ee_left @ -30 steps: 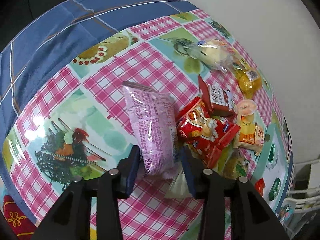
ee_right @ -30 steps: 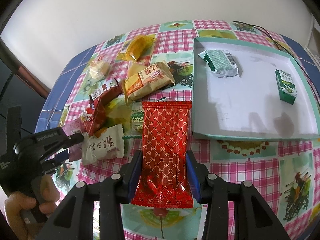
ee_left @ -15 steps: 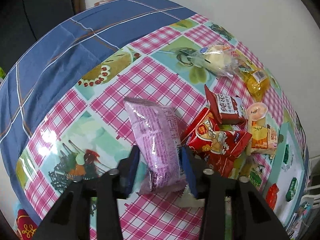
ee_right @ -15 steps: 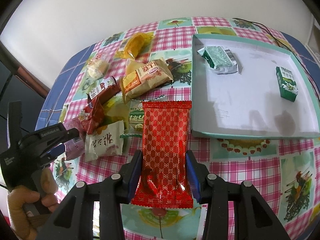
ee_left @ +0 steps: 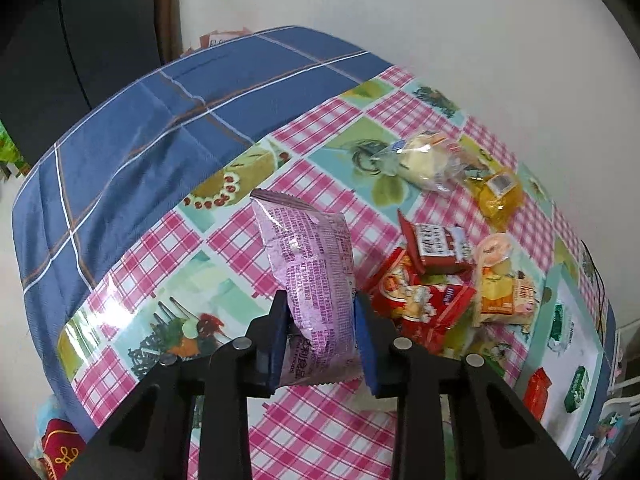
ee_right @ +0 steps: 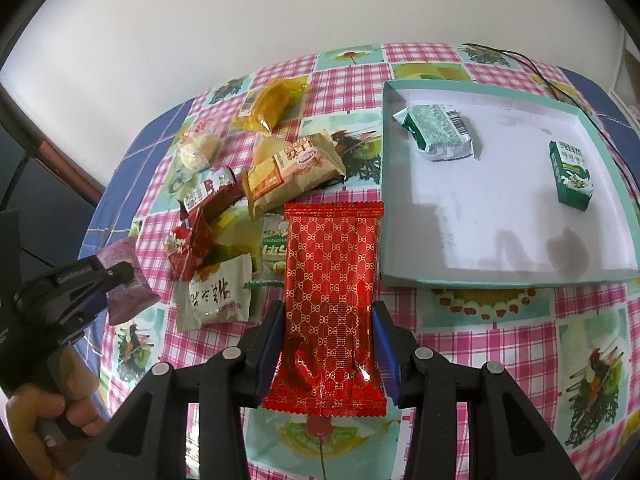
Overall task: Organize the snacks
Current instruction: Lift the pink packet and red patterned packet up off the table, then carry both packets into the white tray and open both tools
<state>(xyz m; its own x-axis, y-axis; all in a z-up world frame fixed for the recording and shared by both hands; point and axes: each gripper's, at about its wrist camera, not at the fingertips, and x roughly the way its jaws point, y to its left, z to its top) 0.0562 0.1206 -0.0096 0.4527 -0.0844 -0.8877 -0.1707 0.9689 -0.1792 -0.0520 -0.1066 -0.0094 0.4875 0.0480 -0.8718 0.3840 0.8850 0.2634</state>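
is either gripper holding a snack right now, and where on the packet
Both are. The left gripper pinches the purple packet across its lower end. The right gripper clamps the long red packet by its side edges, near its lower end.

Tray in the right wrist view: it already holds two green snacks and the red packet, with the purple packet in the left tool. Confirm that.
Not quite. The right wrist view shows the red packet outside the tray, gripped in the right tool. Two green snacks in the tray and the purple packet in the left tool are correct.
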